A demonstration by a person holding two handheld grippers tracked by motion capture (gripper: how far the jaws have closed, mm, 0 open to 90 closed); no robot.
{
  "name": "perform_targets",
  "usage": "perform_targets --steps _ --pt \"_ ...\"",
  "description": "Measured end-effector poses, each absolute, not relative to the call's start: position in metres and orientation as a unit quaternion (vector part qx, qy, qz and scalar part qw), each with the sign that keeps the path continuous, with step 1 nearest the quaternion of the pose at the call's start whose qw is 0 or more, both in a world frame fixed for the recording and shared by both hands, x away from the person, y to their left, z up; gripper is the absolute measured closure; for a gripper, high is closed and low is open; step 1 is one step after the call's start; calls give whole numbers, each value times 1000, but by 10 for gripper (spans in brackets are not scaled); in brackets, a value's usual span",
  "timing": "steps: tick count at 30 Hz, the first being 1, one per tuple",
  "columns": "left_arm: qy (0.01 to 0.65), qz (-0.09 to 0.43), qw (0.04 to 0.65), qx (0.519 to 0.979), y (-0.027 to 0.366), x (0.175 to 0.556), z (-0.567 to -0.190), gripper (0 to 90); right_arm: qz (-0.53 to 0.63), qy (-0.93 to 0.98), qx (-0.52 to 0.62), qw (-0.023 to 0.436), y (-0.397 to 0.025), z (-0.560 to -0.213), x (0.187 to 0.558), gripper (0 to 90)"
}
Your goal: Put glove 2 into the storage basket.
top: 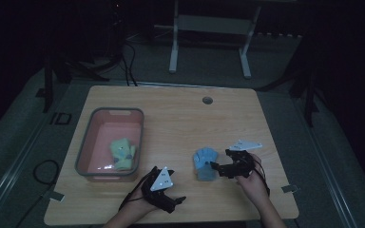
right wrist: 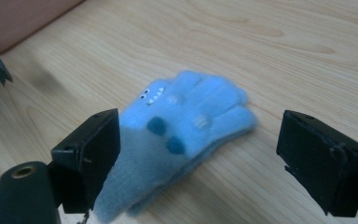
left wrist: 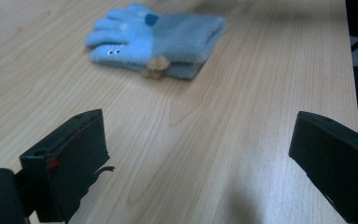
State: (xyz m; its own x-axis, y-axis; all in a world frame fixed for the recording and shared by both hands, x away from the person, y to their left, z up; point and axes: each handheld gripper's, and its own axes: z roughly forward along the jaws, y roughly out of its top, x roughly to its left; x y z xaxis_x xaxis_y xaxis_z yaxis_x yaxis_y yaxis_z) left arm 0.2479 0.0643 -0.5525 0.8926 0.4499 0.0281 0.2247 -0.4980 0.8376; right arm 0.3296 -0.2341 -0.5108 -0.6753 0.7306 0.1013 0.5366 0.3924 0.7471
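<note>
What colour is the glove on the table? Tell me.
Light blue glove with darker blue spots; right gripper view.

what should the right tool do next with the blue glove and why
Probably ease the right tool down and close on the blue glove. Its jaws stand open on either side of the glove, which lies flat on the table. A yellow glove already lies in the pink bin, so this one likely follows.

Right of centre in the high view lies a light blue glove (top: 205,163), with darker blue spots, a greyer blue cuff and small white eyes and teeth. At the left, a pink bin (top: 91,137) with a grey rim holds a yellow-green glove (top: 122,153). The table (top: 180,123) is pale wood grain.
</note>
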Motion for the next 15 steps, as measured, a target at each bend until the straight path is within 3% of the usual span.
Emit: perform_targets --steps 8,15 --pt "171 111 459 865 51 260 -552 76 408 824 381 98 -240 -506 334 120" --pt "138 97 445 879 32 276 -554 76 408 825 377 106 -236 -507 345 277"
